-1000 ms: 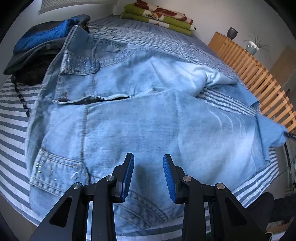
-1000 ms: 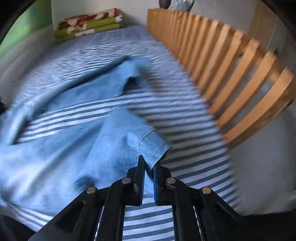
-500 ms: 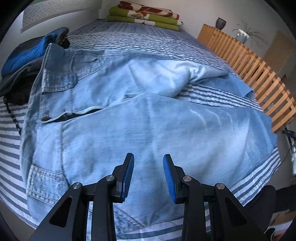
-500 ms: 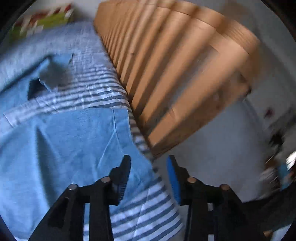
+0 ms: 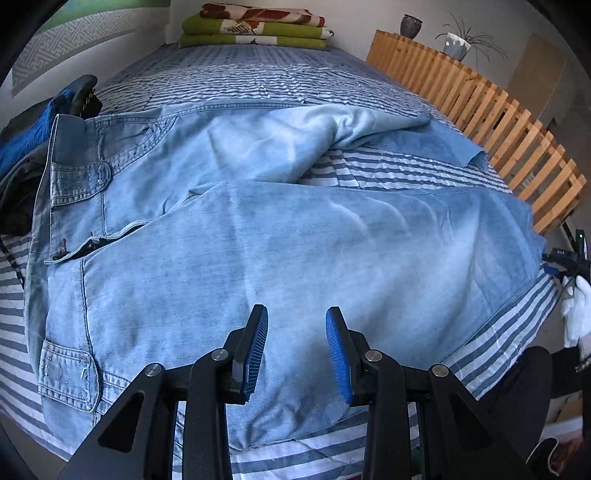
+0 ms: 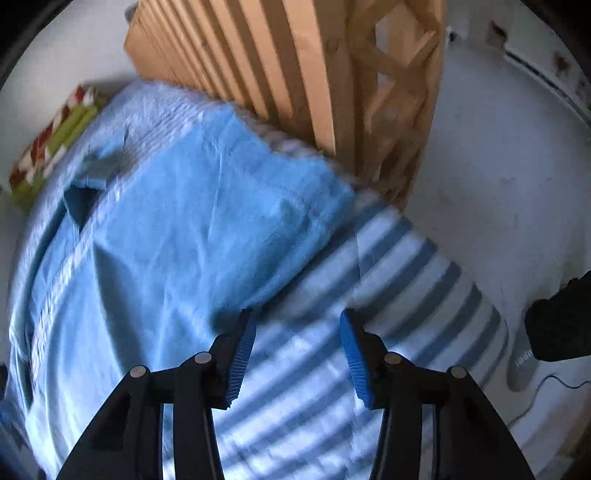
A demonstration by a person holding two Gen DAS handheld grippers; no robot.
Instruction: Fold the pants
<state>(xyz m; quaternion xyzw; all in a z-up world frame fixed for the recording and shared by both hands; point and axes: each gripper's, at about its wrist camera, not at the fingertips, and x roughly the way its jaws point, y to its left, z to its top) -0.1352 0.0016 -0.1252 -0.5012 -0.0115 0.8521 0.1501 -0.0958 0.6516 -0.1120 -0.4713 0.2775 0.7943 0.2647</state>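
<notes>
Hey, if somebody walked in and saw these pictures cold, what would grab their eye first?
The big pair of light blue jeans spread across the striped bed cover fills most of the left wrist view. A slatted wooden rail runs along the bed's right side, and a green and red folded blanket lies at the far end. The open left claw hangs over the denim.

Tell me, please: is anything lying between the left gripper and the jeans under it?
Nothing visible does. The left gripper is open above the near leg of the jeans, and only bare denim shows between and in front of its fingers.
</notes>
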